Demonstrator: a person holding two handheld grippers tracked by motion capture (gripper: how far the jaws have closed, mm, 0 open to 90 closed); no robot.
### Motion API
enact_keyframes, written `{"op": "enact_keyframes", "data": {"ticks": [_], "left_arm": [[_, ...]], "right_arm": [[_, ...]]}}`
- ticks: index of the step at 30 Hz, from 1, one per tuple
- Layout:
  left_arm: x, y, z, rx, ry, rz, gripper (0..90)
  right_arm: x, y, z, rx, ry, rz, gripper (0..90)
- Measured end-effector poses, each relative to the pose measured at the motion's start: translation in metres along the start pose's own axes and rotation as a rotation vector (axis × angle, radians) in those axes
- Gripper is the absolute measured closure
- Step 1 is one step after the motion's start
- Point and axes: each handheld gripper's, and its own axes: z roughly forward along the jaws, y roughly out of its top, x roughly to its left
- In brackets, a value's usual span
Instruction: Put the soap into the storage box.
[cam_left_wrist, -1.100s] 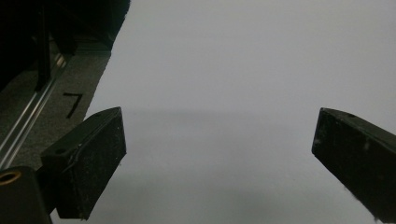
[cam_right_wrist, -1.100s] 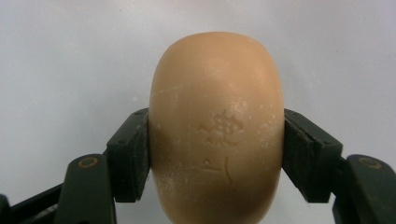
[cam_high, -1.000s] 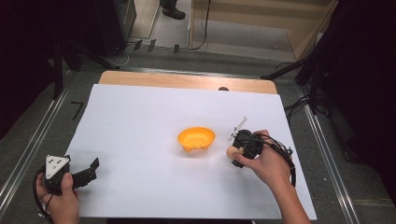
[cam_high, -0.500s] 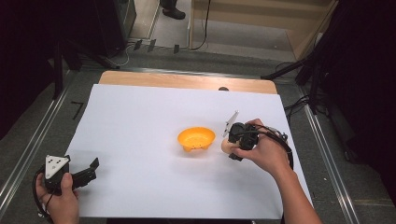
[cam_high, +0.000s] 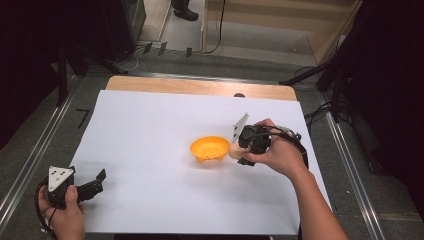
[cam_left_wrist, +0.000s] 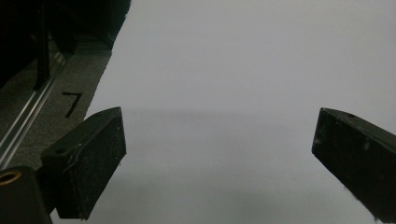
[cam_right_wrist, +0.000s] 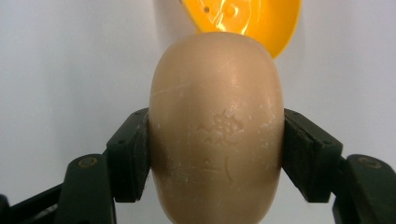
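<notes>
Where the white sheet (cam_high: 150, 130) lies bare left of the bowl (cam_high: 210, 149), room is wide. Right gripper (cam_high: 239, 152) jaws clamped on soap (cam_right_wrist: 216, 130), just beside bowl's right rim; stamped mark shows close up. Left gripper (cam_high: 95, 184) jaws apart at near-left edge.

Across the white paper sheet (cam_high: 150, 130) the whole left and upper part of the high view lies bare, open to any reach. Right of centre sits the shallow orange plastic bowl (cam_high: 209, 148), and just beside its right rim the right gripper (cam_high: 235, 150) clamps a tan oval soap bar (cam_high: 234, 150). The left gripper (cam_high: 100, 176), jaws spread, occupies the lower left corner
</notes>
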Motion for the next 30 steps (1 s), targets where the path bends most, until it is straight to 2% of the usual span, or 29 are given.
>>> {"op": "enact_keyframes", "data": {"ticks": [2,3,17,26,30], "left_arm": [[0.000,0.000,0.000,0.001,0.000,0.000,3.4],[0.000,0.000,0.000,0.000,0.000,-0.001,3.4],[0.000,0.000,0.001,0.001,-0.005,-0.004,3.4],[0.001,0.000,0.001,0.003,-0.007,-0.005,3.4],[0.001,0.000,0.001,0.005,-0.008,-0.005,3.4]], "right_arm": [[-0.001,0.005,-0.001,0.002,-0.003,-0.004,33.0],[-0.002,0.007,0.000,-0.003,-0.011,-0.023,33.0],[-0.009,0.039,0.009,-0.024,0.011,-0.127,32.9],[-0.012,0.058,0.015,-0.032,0.026,-0.149,32.9],[-0.012,0.070,0.022,-0.030,0.040,-0.175,32.8]]}}
